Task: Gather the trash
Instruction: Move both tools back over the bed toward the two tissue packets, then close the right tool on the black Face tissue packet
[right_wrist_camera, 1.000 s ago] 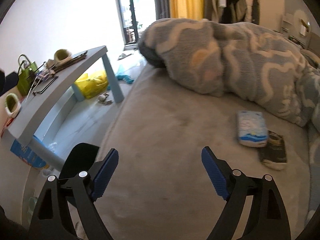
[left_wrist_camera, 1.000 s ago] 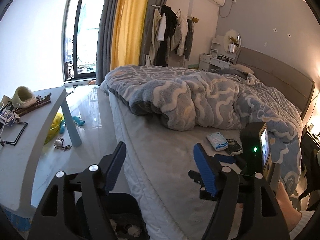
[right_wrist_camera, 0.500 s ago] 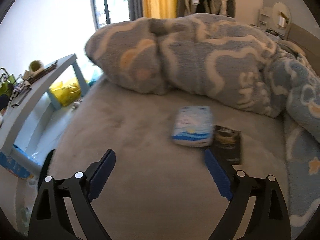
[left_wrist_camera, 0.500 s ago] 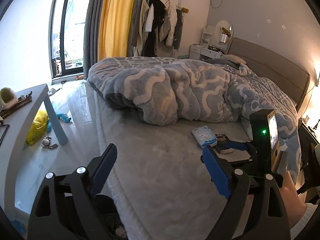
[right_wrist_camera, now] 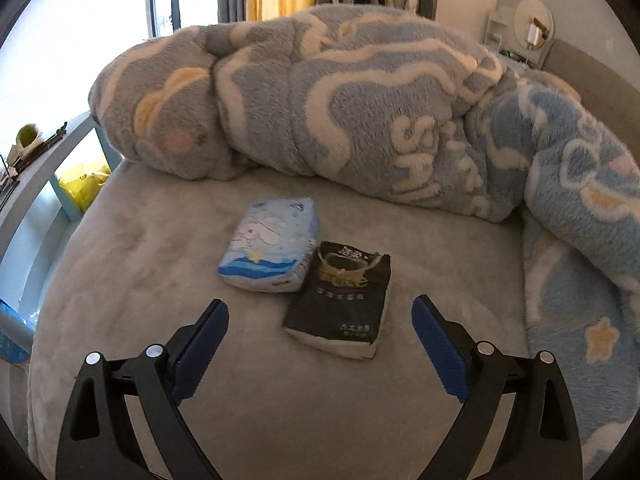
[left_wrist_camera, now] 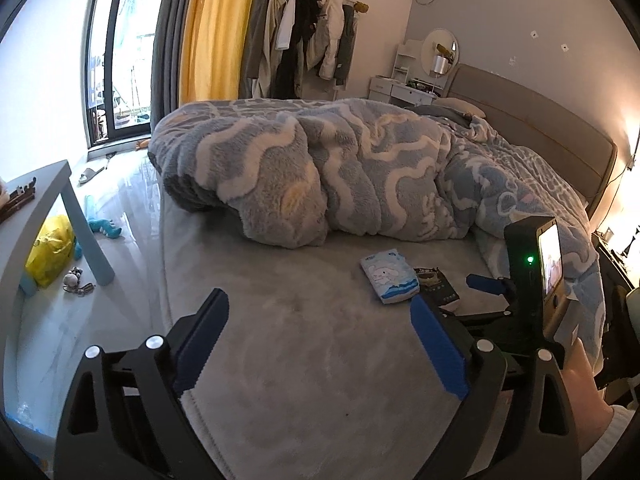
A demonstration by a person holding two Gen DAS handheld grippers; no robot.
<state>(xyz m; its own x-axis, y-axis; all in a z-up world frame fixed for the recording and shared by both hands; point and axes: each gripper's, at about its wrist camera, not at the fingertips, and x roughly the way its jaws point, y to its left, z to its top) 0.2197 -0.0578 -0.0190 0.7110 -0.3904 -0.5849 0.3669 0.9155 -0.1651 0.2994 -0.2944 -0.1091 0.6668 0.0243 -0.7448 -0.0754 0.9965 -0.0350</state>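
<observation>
A light blue tissue pack (right_wrist_camera: 272, 250) and a black tissue pack (right_wrist_camera: 340, 300) lie side by side on the grey bed sheet (right_wrist_camera: 160, 264). My right gripper (right_wrist_camera: 320, 340) is open and empty, low over the sheet, with the black pack just ahead between its fingers. My left gripper (left_wrist_camera: 320, 340) is open and empty above the bed's near part. In the left wrist view the blue pack (left_wrist_camera: 390, 276) and black pack (left_wrist_camera: 436, 286) lie ahead to the right, and the right gripper (left_wrist_camera: 492, 292) shows beside them.
A bunched blue and white fleece blanket (right_wrist_camera: 360, 100) lies behind the packs. A grey table (left_wrist_camera: 28, 216) stands left of the bed, with a yellow bag (left_wrist_camera: 50, 250) and small items on the floor under it. The headboard (left_wrist_camera: 540, 136) is at far right.
Both grippers have moved forward over the bed. The right gripper has turned and closed in on the two packs, which now lie centred just ahead of it. The bin by the left gripper left view.
</observation>
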